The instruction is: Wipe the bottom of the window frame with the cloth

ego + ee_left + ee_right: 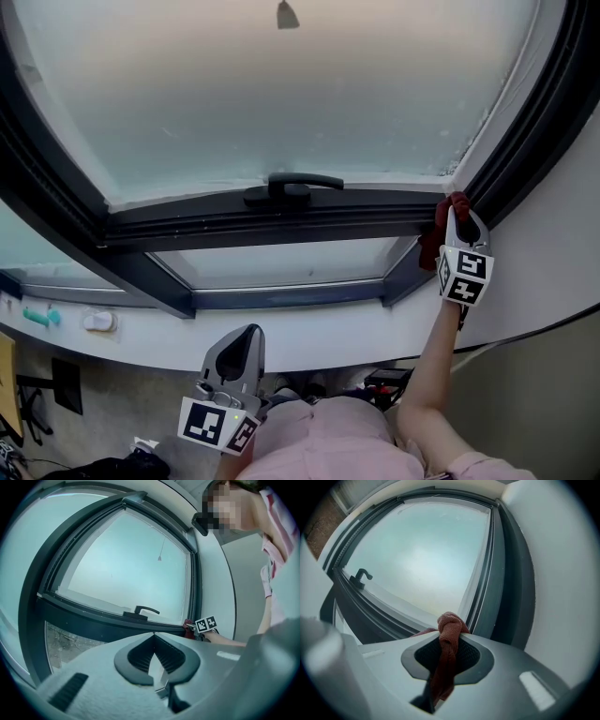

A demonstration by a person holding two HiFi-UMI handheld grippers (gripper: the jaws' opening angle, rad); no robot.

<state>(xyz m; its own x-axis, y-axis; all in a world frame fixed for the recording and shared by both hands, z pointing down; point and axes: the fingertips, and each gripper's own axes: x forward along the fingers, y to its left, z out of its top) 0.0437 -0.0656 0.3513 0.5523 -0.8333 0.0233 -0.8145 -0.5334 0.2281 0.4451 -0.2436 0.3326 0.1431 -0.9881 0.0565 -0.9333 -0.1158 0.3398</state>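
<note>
Cloth [449, 631] lengthwise along right gripper [457, 212], bunched end apparently toward frame [281, 218]

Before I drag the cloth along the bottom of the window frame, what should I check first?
1. Grip: ok. The right hand-held gripper is shut on the red cloth.
2. Start point: ok. The cloth sits at the right corner of the bottom frame rail.
3. Cloth pressed on the rail: cannot tell.
4. Path leftward: not ok. The handle stands mid-rail, so you will probably have to wipe round it.
5. Left hand-held gripper out of the way: ok. It is shut, empty and held low, away from the window.
</note>
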